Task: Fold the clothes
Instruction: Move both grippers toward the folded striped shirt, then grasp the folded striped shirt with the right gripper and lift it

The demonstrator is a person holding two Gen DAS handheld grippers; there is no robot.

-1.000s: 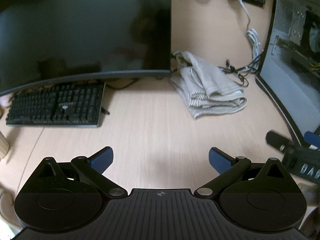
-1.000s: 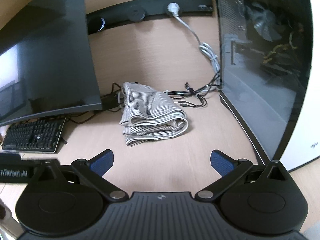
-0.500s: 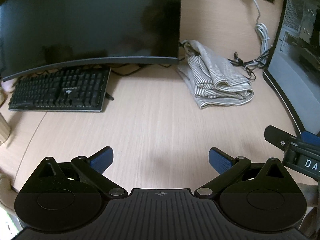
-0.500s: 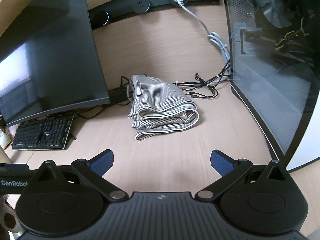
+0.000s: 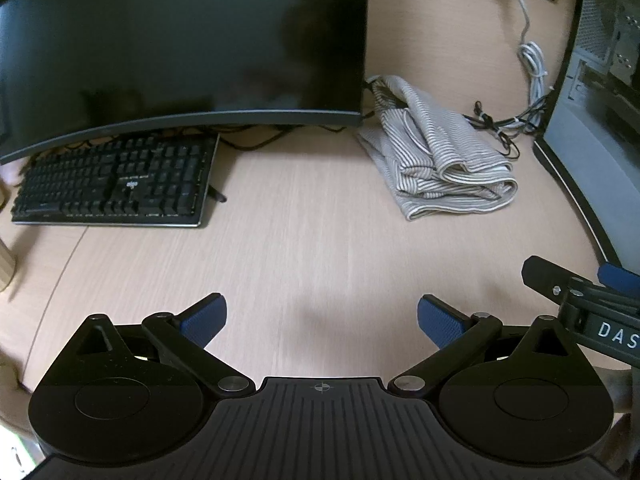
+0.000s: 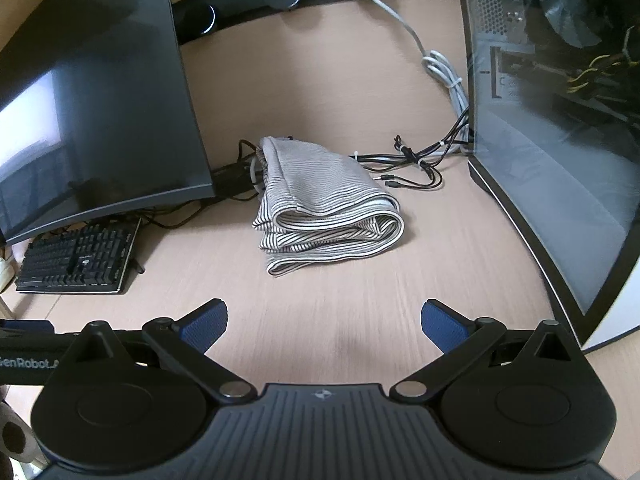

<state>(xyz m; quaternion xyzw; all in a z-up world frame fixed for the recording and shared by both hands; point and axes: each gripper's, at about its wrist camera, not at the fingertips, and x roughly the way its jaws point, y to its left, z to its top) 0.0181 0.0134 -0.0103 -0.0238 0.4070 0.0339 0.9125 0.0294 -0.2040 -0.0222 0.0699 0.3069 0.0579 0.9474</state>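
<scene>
Left wrist view
Left hand-held gripper (image 5: 319, 316): spread wide, empty, above bare bench (image 5: 280, 248).
Striped garment (image 5: 436, 160): folded in a stack at the far right of the bench, between the monitor (image 5: 180, 48) and the computer case (image 5: 600, 120), well apart from the fingers.
Beside it: keyboard (image 5: 116, 184) under the monitor; cables (image 5: 500, 128) behind the garment.

Right wrist view
Right hand-held gripper (image 6: 324, 320): spread wide, pinching nothing.
Garment: straight ahead, layers lying roughly square; its back edge may touch the cables, hard to tell.
Step in hand: folding looks finished, both grippers clear.
Next move: probably none, or a light nudge to square the lowest layer.
</scene>
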